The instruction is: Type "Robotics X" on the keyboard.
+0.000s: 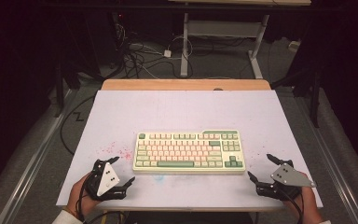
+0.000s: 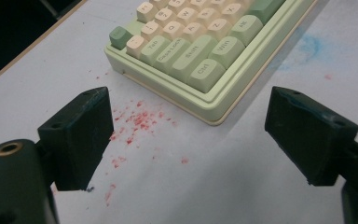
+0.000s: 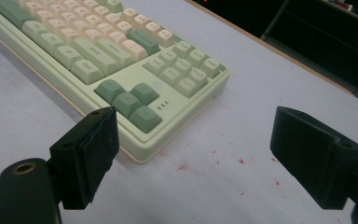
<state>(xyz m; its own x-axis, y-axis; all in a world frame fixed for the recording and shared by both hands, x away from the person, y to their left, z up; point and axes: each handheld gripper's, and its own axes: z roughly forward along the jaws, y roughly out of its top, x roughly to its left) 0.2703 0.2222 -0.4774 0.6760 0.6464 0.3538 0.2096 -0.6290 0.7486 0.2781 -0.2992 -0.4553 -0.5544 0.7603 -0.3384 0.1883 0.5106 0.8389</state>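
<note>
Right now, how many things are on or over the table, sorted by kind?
Keyboard: 1
Grippers, the left gripper and the right gripper, both open: 2
Total: 3

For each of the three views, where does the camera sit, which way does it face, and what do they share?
High view: above the person's side, facing forward and down on the table; hands, left tool, right tool.
Left gripper view: on the left tool, facing the keyboard's Ctrl corner; its open jaws.
Right gripper view: on the right tool, facing the arrow-key corner; its open jaws.
Shared: the keyboard, red specks.
</note>
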